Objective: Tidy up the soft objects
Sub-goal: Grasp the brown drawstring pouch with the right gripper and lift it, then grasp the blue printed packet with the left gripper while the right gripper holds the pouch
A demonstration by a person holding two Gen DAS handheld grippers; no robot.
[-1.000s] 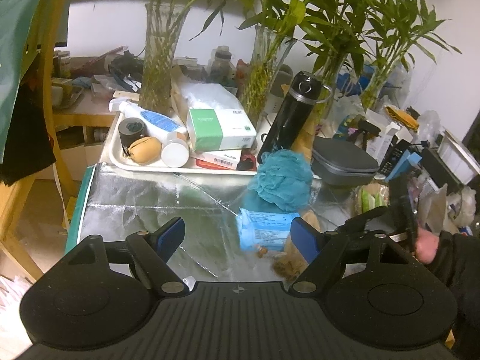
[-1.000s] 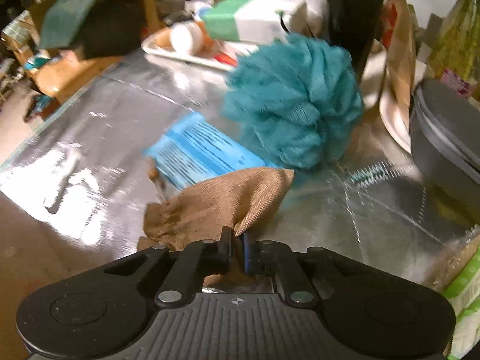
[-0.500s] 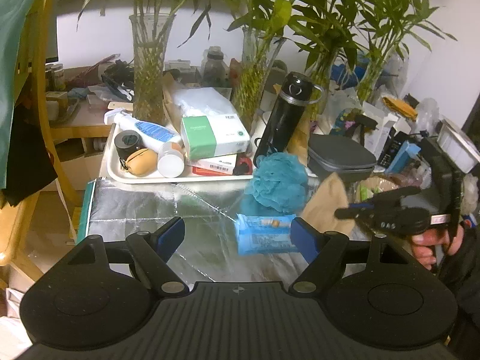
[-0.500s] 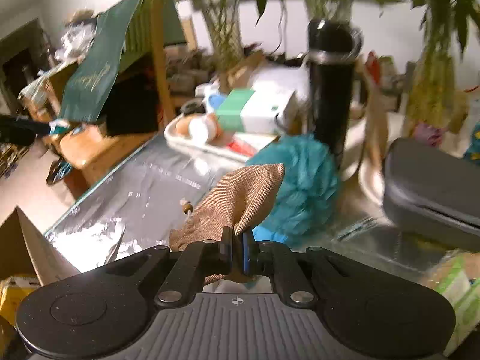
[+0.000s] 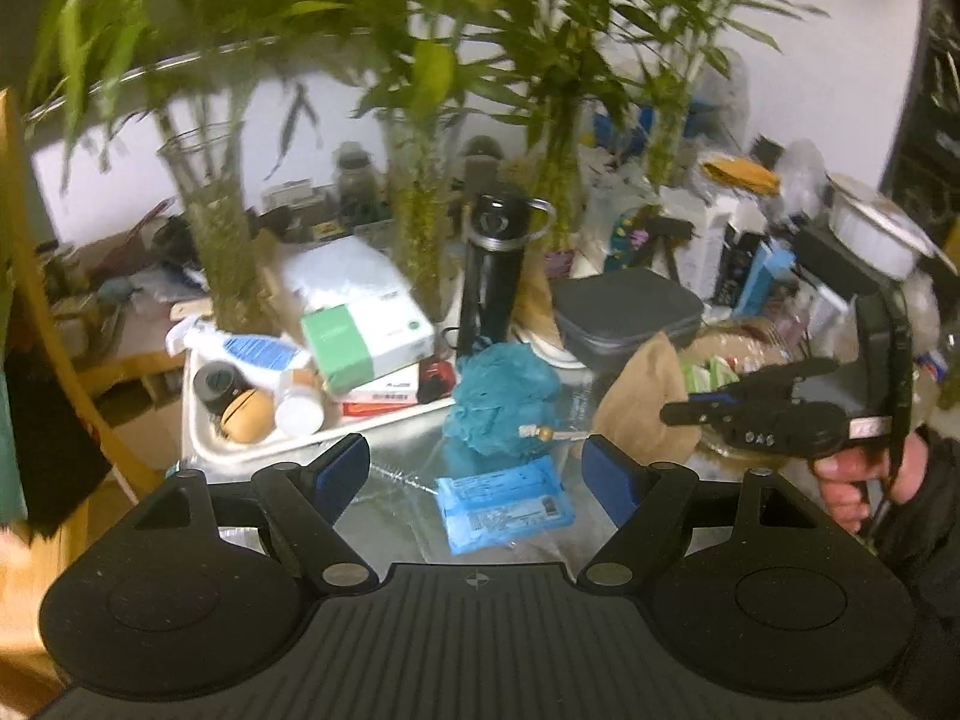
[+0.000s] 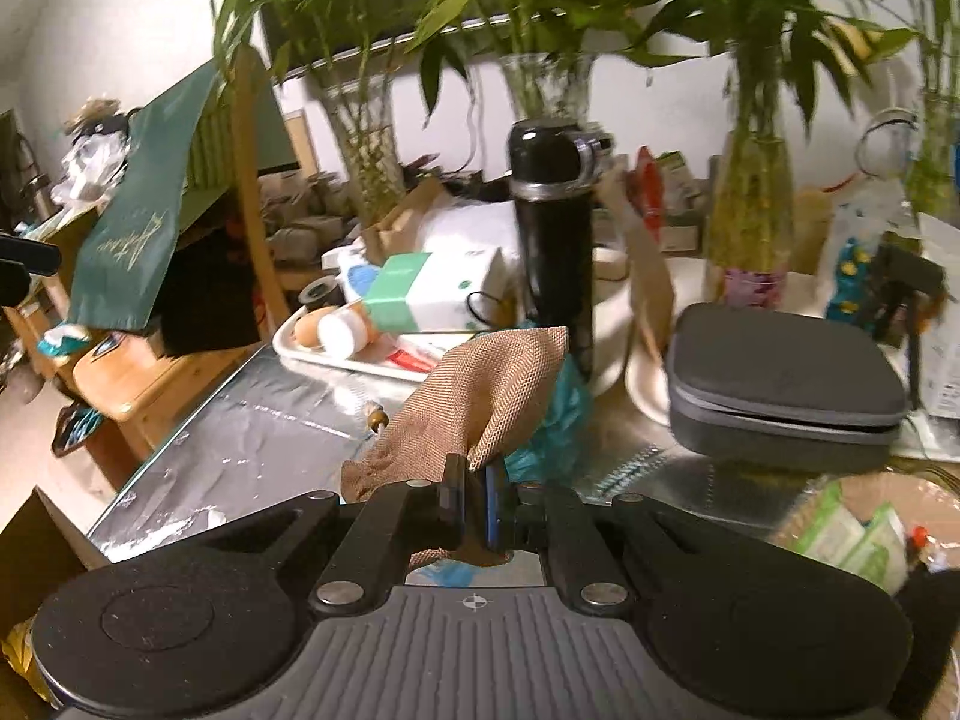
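White tray [image 5: 252, 450] on the counter [image 5: 396, 480] holds one green-and-white box [image 5: 366, 342] and one spray bottle [image 5: 252, 351]. Right hand-held gripper [image 6: 474, 501], raised, pinches one tan cloth pouch [image 6: 480, 396] above the counter. Left hand-held gripper [image 5: 477, 471] stands spread, empty, over one blue packet [image 5: 504, 510] beside one teal bath pouf [image 5: 504, 399]

White wall [image 5: 840, 90], wooden shelf [image 6: 138, 378]

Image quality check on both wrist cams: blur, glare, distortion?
Left wrist: bamboo leaves and frame edges motion-smeared, fisheye bends the edges; blue packet stays readable on the shiny foil table. Right wrist: leaves and black flask slightly soft, white glare patch on the foil; brown cloth weave sharp.
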